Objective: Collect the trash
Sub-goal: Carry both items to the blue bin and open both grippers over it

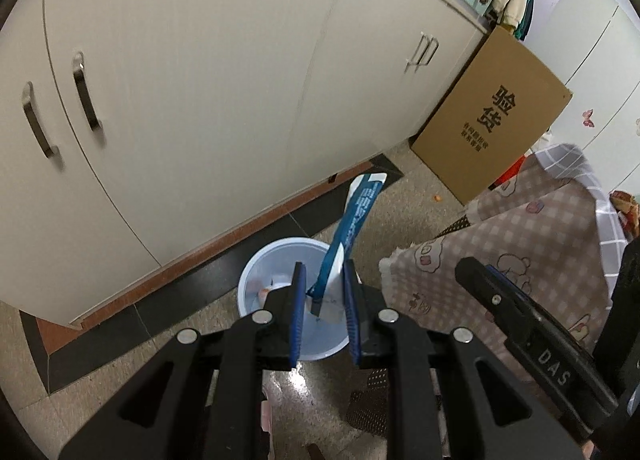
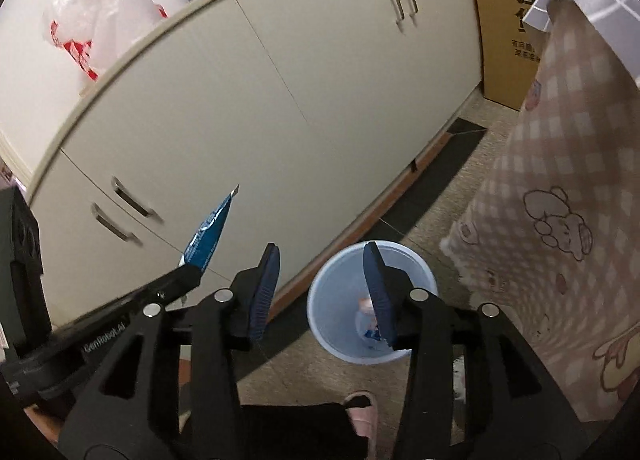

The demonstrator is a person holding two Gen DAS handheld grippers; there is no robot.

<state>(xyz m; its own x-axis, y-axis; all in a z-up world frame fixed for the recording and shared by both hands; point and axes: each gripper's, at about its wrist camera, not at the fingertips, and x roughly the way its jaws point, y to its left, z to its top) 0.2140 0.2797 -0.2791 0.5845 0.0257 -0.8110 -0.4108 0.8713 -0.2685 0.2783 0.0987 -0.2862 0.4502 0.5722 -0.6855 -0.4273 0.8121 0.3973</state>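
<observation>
Your left gripper (image 1: 325, 280) clamps a blue wrapper (image 1: 352, 220) above the bin (image 2: 370, 308); your right gripper (image 2: 324, 260), at its three o'clock, gapes empty.

1. Light blue bin (image 1: 280, 260): near rim and part of the inside covered by the left gripper (image 1: 325, 292) in the left wrist view.
2. Bin contents (image 2: 366, 320): small, blurred, partly behind a finger; can't identify.
3. Blue wrapper (image 1: 352, 220): lower end hidden between the fingers, print unreadable.
4. Cardboard box (image 2: 508, 0): cut by top edge, partly behind checked cloth (image 2: 560, 180).
5. Pink slipper (image 2: 362, 416): mostly hidden.
</observation>
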